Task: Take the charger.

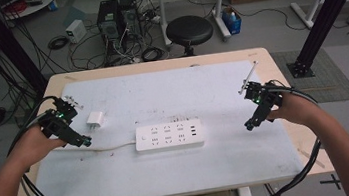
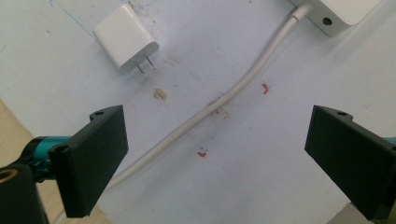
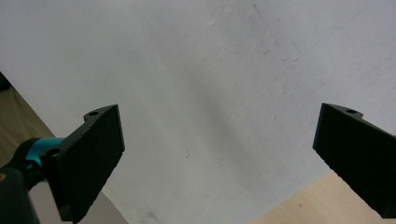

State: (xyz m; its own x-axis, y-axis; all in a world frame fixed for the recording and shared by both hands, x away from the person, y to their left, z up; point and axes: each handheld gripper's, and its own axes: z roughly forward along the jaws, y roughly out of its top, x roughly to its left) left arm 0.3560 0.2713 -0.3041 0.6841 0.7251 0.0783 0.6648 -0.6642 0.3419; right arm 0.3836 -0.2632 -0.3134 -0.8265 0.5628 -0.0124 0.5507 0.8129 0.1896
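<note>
Jaws of the left gripper (image 2: pixel 215 154) stand wide apart with nothing between them, hovering over the white mat (image 1: pixel 121 175) at the person's left. Just under them in the left gripper view runs the white cord (image 2: pixel 243 84), lying loose on the mat and curving toward the power strip (image 1: pixel 169 136). A little beyond sits the white charger plug (image 2: pixel 125 43), flat on its side, its two metal prongs pointing toward the gripper and clear of the cord.

The charger looks light, rigid and smooth-shelled, so it would likely slip if pinched at a corner; its two broad flat faces seem the best place to take hold, leaving the prongs free. The prongs are thin and should not be clamped.

The power strip lies at the mat's middle, sockets up, heavier and stiff, and probably shifts if pushed on without being steadied.

Farther off on the right, the right gripper (image 1: pixel 259 110) also has its jaws spread over bare mat, holding nothing.
</note>
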